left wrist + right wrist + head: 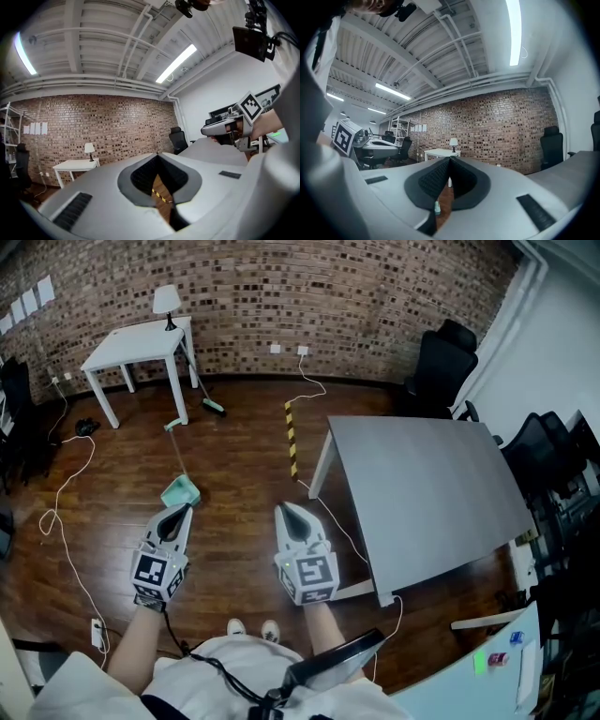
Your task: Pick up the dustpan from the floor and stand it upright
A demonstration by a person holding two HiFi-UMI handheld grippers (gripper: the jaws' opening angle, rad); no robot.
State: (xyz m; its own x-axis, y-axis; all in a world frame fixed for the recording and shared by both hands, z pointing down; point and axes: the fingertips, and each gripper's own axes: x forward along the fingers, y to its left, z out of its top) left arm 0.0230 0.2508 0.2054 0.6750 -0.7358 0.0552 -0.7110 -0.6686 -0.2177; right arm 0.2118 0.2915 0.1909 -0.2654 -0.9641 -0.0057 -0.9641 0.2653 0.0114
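Both grippers are held level with their jaws closed on nothing: the left gripper (177, 512) and the right gripper (286, 509) side by side above the wooden floor (239, 470). The dustpan (180, 491), teal with a long thin handle (176, 451), lies flat on the floor just past the left gripper's tip, untouched. Open floor surrounds it. A grey table (422, 493) borders the right, a striped strip (291, 439) lies near its corner, and a white table (141, 338) stands far back.
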